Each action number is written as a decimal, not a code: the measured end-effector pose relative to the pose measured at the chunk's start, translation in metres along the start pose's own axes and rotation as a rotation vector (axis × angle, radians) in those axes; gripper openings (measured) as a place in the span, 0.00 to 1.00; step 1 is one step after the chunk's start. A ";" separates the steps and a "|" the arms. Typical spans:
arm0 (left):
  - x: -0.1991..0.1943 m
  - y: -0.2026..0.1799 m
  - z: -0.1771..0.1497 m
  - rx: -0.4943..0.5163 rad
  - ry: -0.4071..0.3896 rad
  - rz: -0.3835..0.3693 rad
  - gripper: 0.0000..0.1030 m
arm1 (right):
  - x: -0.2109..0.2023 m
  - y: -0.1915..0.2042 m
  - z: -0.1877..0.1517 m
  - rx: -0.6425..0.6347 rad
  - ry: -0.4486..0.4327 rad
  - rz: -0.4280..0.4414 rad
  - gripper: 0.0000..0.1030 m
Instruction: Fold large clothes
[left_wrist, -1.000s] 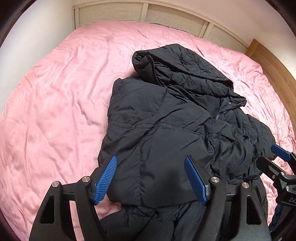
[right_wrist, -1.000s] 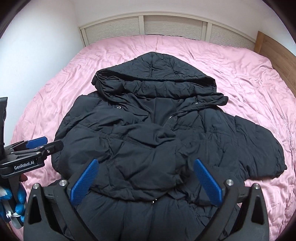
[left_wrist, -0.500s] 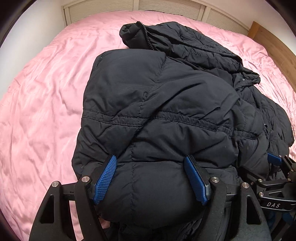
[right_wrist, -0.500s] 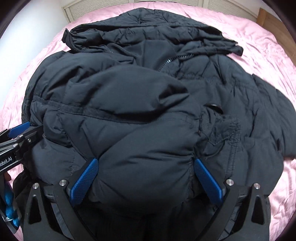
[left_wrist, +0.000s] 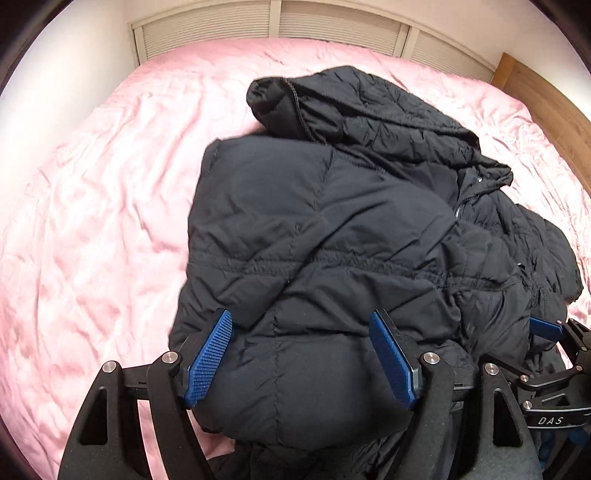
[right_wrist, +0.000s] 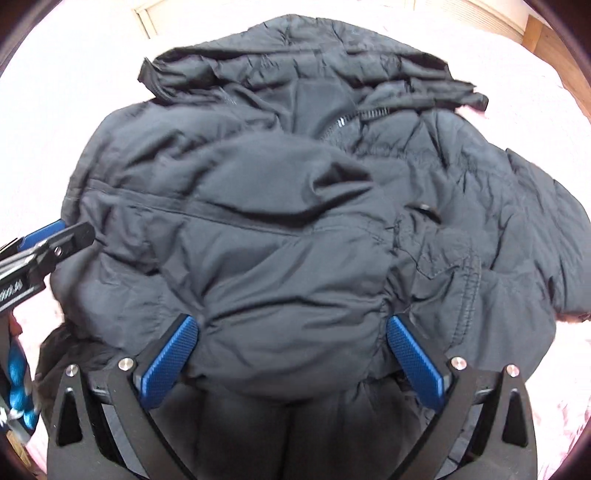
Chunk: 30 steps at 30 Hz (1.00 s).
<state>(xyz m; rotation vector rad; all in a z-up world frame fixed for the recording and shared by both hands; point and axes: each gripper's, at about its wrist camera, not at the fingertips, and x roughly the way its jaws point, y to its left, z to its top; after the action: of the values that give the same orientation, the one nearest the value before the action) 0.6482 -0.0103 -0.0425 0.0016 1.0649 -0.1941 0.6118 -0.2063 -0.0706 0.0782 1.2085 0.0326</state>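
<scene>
A black puffer jacket (left_wrist: 332, 221) lies on the pink bed (left_wrist: 110, 184), its hood (left_wrist: 369, 107) at the far end and its lower part folded up over the chest. My left gripper (left_wrist: 300, 321) stands open, pushed down onto the folded part's left side, and padded cloth bulges between its blue pads (left_wrist: 208, 358). My right gripper (right_wrist: 291, 325) is open likewise on the same fold (right_wrist: 295, 240), further right, with creased cloth swelling between its fingers. Each gripper shows at the edge of the other's view: the right gripper (left_wrist: 546, 328), the left gripper (right_wrist: 55, 236).
A slatted white headboard (left_wrist: 258, 18) runs along the far end of the bed. A wooden panel (left_wrist: 546, 96) stands at the right. Bare pink cover spreads left of the jacket. A sleeve (right_wrist: 535, 240) lies out to the right.
Both grippers have come down onto the folded jacket, the right one further. The cloth that lay below the jaws now fills the gap between the pads. The jaws are as wide as before.
</scene>
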 end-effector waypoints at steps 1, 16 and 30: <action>-0.004 0.002 0.006 0.000 -0.014 -0.001 0.74 | -0.009 0.002 0.002 -0.007 -0.020 0.003 1.00; 0.075 -0.004 0.041 0.009 0.027 0.036 0.78 | 0.041 0.023 0.059 -0.034 -0.050 -0.080 1.00; 0.094 -0.006 0.026 0.029 0.073 0.070 0.80 | 0.067 0.013 0.051 -0.083 -0.017 -0.003 1.00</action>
<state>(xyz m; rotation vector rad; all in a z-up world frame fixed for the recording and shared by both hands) 0.7135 -0.0337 -0.1108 0.0726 1.1327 -0.1467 0.6834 -0.1912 -0.1142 0.0042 1.1894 0.0790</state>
